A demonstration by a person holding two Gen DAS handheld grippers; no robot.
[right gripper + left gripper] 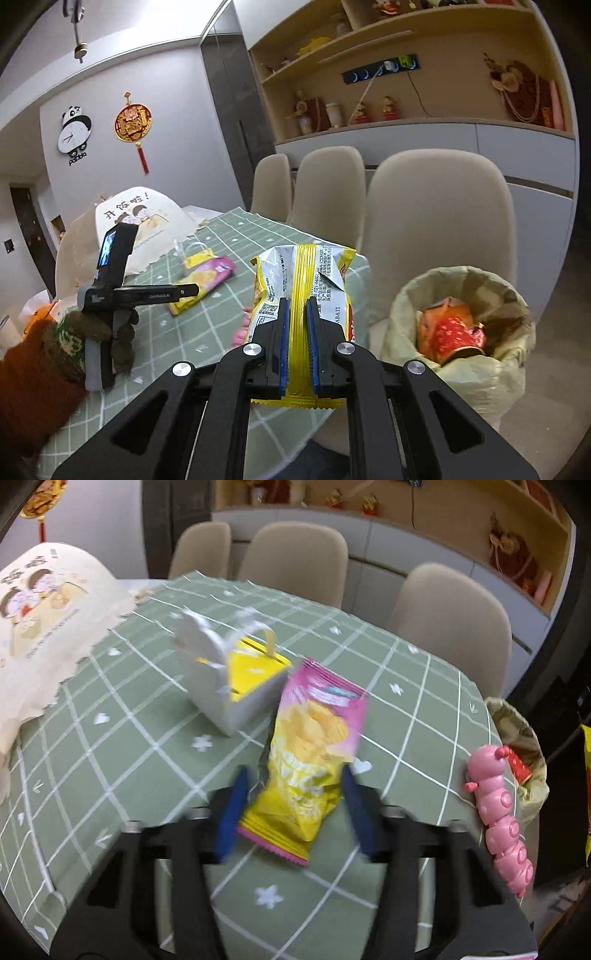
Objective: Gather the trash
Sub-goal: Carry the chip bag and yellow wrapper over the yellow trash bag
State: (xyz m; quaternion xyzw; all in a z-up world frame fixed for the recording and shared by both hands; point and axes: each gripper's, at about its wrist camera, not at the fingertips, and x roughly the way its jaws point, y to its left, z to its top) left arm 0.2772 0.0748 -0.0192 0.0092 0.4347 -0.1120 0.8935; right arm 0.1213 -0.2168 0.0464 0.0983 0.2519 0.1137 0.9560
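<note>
- Right gripper clenched on a yellow and white snack wrapper; blue pads pinch its middle seam, the wrapper stands upright above the fingers, its crimped bottom edge hanging below them.
- Held wrapper is off the table, over the table edge, just left of the trash bin in the right wrist view.
- Trash bin lined with a pale yellow bag, sits beside the table by a beige chair; red and orange packaging already inside.
- Left gripper straddles a pink and yellow chip packet lying on the green checked tablecloth. Blue fingers sit on either side of the packet's lower half; picture blurred, cannot tell if the pads press on it yet.
- Packet lies near the table's middle, its top end touching or just beside a white and yellow small gift box with a handle.
- Pink caterpillar toy at the right table edge, near the bin.
- Cream food cover with a cartoon print on the far left of the table.
- Right wrist view: a gloved hand with an orange sleeve holds the left gripper handle over the table.
</note>
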